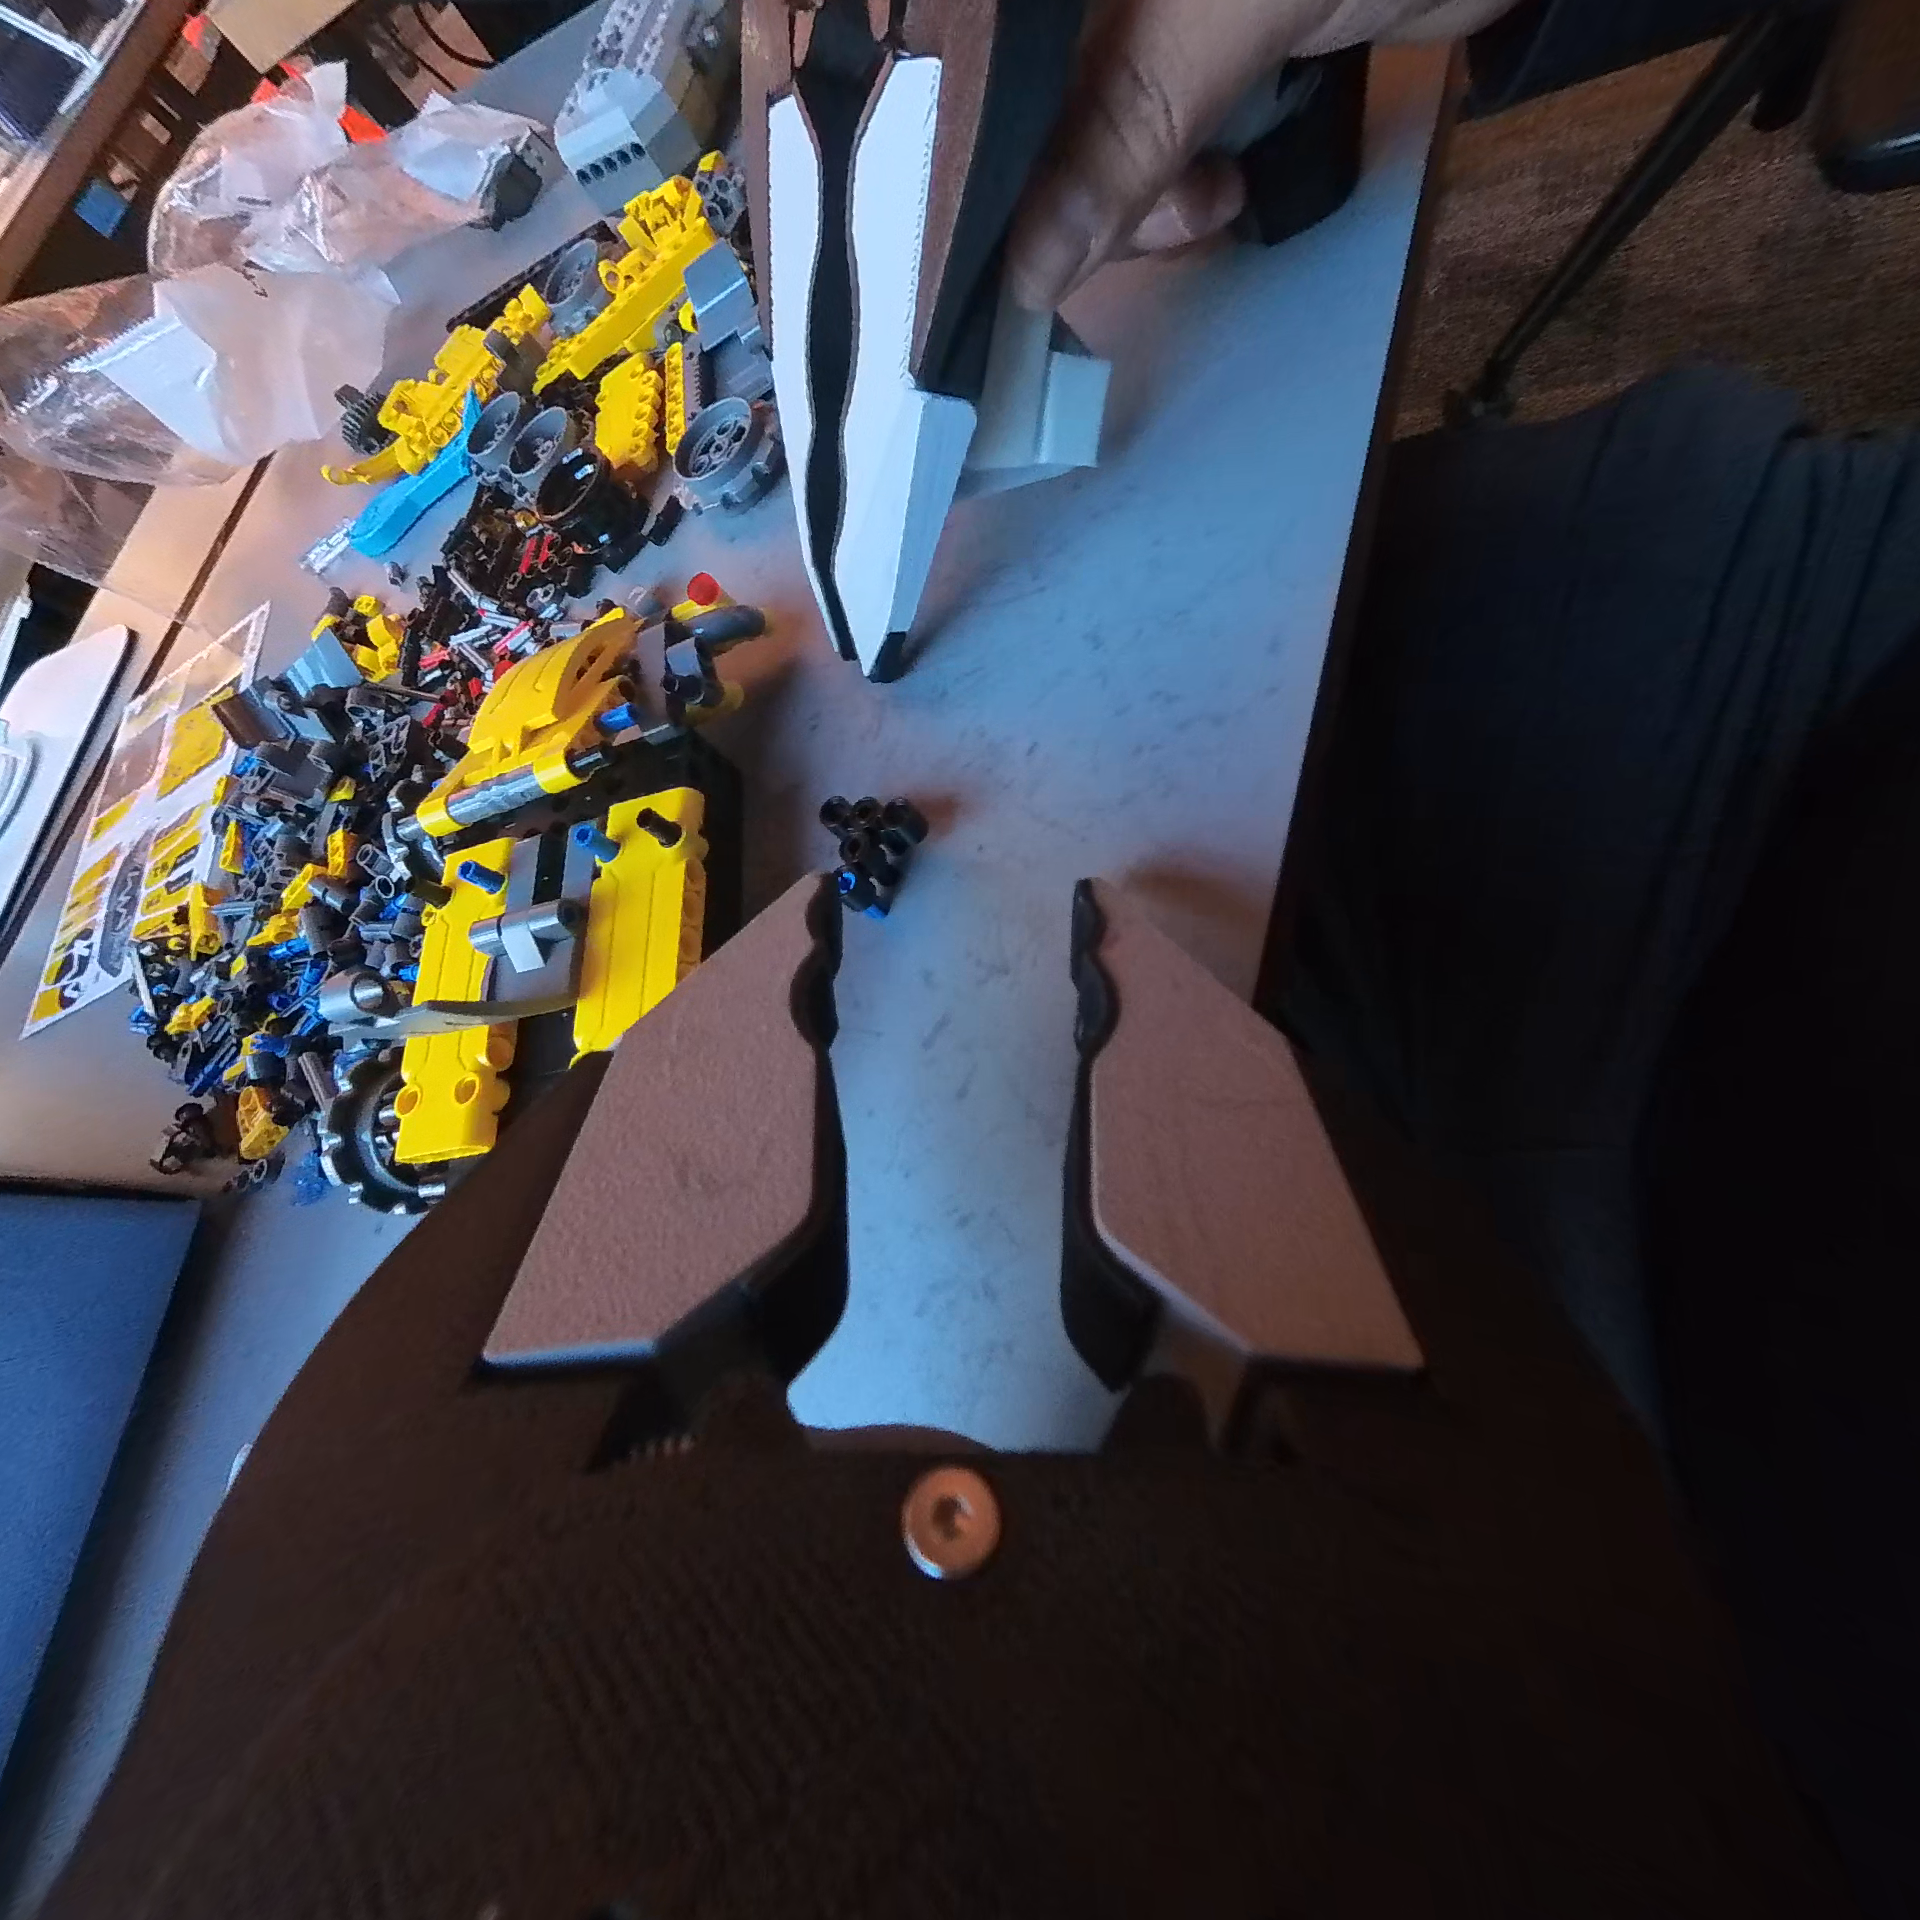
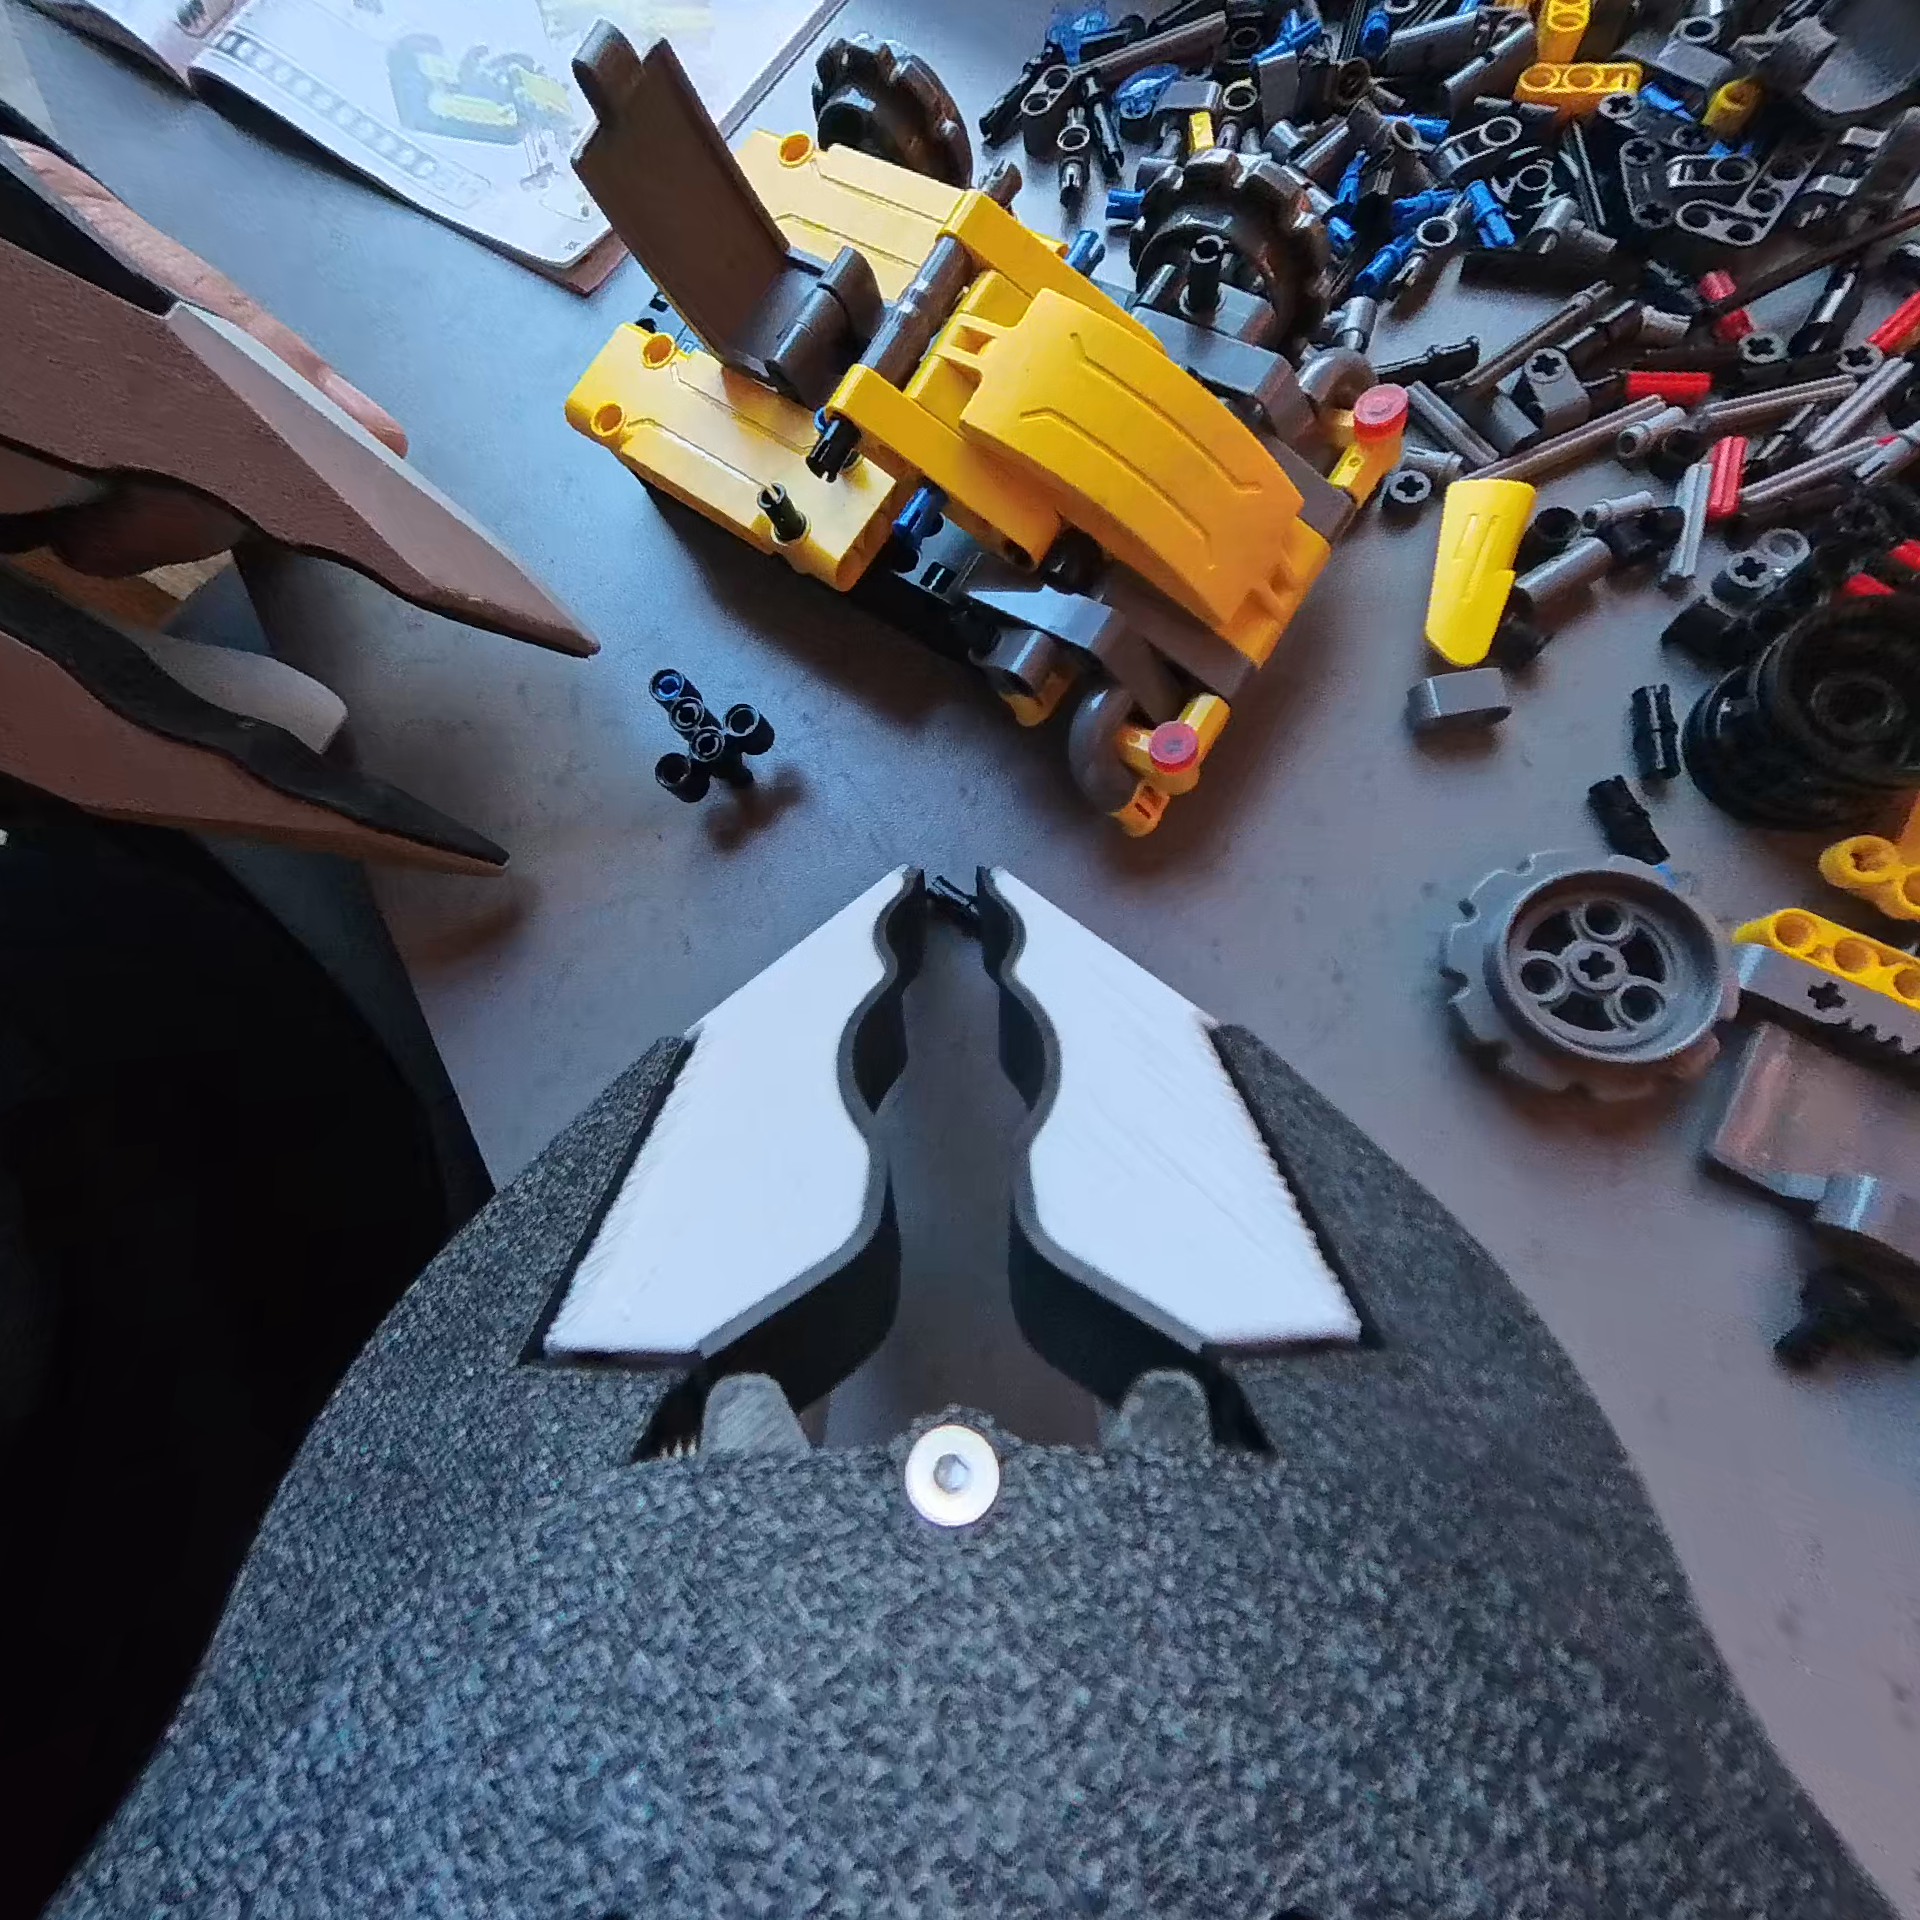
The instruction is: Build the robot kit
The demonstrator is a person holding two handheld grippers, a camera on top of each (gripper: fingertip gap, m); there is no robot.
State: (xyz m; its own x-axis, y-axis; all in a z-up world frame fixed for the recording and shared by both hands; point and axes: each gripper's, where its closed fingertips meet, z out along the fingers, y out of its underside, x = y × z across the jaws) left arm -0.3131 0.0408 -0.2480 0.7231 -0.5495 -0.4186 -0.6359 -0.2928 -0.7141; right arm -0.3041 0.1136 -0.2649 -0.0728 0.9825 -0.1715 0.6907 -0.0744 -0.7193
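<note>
My left gripper (image 1: 956,899) has brown fingers, is open and empty, and hangs low over the grey table (image 1: 1091,644). A small black connector cluster with a blue pin (image 1: 871,847) lies just beyond its left fingertip. It also shows in the right wrist view (image 2: 709,740). My right gripper (image 2: 951,891) has white fingers and is shut on a small black pin (image 2: 952,898) at its tips. It shows farther off in the left wrist view (image 1: 883,655), tips down near the table. A partly built yellow model (image 2: 1039,457) sits beyond both grippers. The left gripper (image 2: 540,753) shows at the left.
A pile of loose black, grey, blue and red parts (image 2: 1610,260) spreads behind the model. Grey wheels (image 2: 1595,971), a black tyre (image 2: 1829,712), an instruction booklet (image 2: 436,94) and clear plastic bags (image 1: 239,270) lie around. The table edge (image 1: 1340,644) runs close on the right. My right fingertips sit around 8 cm from my left ones.
</note>
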